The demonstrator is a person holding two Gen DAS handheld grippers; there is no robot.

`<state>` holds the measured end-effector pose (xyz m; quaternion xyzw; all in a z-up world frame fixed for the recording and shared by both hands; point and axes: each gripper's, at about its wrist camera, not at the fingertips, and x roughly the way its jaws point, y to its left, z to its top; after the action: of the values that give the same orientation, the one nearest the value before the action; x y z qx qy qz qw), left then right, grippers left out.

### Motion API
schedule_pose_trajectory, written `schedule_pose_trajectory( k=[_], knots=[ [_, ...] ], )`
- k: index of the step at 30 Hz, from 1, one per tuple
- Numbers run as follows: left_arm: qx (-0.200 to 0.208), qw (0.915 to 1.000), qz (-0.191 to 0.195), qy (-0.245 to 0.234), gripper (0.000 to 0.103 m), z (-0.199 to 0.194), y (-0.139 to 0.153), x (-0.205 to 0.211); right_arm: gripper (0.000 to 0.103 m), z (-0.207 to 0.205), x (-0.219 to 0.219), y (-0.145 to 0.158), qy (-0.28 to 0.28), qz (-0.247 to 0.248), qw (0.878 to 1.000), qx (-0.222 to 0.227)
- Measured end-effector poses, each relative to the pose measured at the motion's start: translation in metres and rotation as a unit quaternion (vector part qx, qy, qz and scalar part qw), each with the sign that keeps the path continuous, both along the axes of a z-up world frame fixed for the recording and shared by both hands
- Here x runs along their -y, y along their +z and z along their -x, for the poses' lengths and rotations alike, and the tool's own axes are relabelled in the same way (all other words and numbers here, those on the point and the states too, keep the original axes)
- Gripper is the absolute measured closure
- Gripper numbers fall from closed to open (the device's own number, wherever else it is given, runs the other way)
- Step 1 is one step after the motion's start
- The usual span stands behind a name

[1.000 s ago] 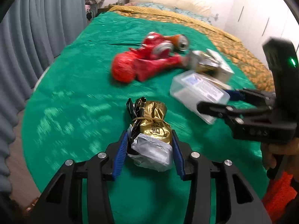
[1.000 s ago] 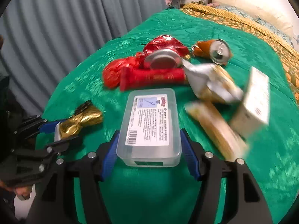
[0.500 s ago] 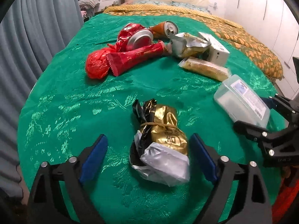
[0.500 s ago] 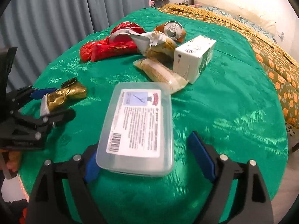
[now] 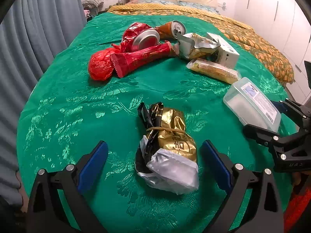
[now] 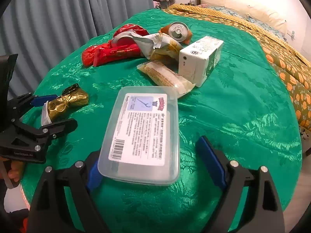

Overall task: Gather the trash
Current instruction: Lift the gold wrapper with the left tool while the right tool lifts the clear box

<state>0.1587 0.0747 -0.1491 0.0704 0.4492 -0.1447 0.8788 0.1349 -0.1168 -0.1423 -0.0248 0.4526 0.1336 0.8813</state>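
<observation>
Plastic box (image 6: 143, 134) — barcode label, print unreadable

White box (image 5: 225, 53) partly behind wrappers

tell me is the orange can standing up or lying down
Lying down. The orange can rests on its side on the green cloth, its silver top facing the camera, behind the torn wrapper.

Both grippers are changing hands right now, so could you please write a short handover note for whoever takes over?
Left gripper: open, straddling the gold wrapper, not gripping.
Right gripper: open around the clear plastic box; left pad touching or nearly so.
Everything lies on the green cloth: red wrappers, two cans, white carton, snack packets at the far side.
Done: nothing collected.
Left: all of it.
</observation>
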Motion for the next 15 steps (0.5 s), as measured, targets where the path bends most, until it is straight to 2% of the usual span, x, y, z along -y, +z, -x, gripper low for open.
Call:
schedule_pose_trajectory(
  k=[4, 6, 9, 11, 13, 15],
  knots=[
    [-0.006, 0.9999, 0.009, -0.005, 0.006, 0.002, 0.001, -0.002, 0.017, -0.001, 0.001, 0.001, 0.0, -0.007, 1.0, -0.004],
    [-0.019, 0.9995, 0.015, -0.019, 0.006, 0.001, 0.003, -0.005, 0.016, -0.003, 0.005, 0.005, 0.0, -0.024, 0.999, -0.025],
    [-0.031, 0.9981, 0.044, -0.031, 0.006, 0.0, 0.017, -0.016, 0.016, -0.007, 0.009, 0.021, 0.002, -0.053, 0.997, -0.06],
    [-0.032, 0.9974, 0.053, -0.036, 0.006, -0.001, 0.027, -0.018, 0.016, -0.011, 0.006, 0.032, 0.006, -0.042, 0.997, -0.067],
    [-0.041, 0.9971, 0.043, -0.048, 0.006, -0.004, 0.03, -0.012, 0.016, -0.019, -0.001, 0.038, 0.015, -0.03, 0.996, -0.082],
    [-0.053, 0.9968, 0.017, -0.058, 0.009, -0.009, 0.025, -0.003, 0.016, -0.03, -0.011, 0.037, 0.02, -0.013, 0.994, -0.105]
  ],
)
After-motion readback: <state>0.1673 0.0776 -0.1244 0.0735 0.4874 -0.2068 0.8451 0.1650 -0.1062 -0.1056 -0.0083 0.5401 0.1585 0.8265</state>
